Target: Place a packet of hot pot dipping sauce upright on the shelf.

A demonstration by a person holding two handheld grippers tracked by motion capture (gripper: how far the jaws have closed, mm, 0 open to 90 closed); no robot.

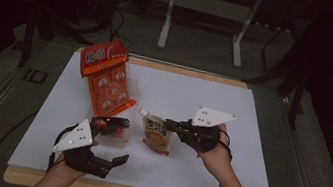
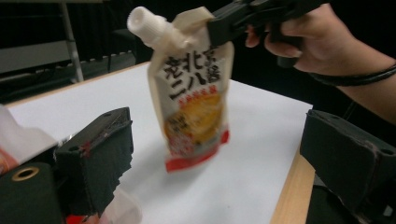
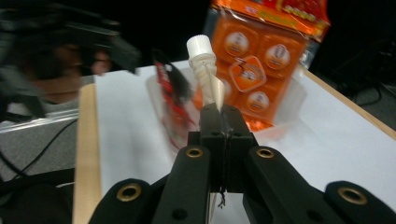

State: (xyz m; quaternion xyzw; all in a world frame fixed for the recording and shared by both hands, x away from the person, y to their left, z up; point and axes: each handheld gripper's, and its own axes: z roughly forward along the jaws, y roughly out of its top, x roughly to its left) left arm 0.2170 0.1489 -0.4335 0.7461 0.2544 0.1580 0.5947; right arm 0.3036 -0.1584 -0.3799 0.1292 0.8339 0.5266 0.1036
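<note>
We see the right gripper [image 1: 173, 123] pinching a spouted sauce pouch [image 1: 156, 133] by its top edge above the table [image 1: 226, 148]; the left gripper [image 1: 119, 139] stands wide, empty.

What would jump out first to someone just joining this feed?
The spouted pouch, pinched at its top edge by the shut right gripper and hanging over the middle of the white table sheet. Behind it to the left leans the bright orange snack pack. The left gripper is open near the front edge, holding nothing.
</note>
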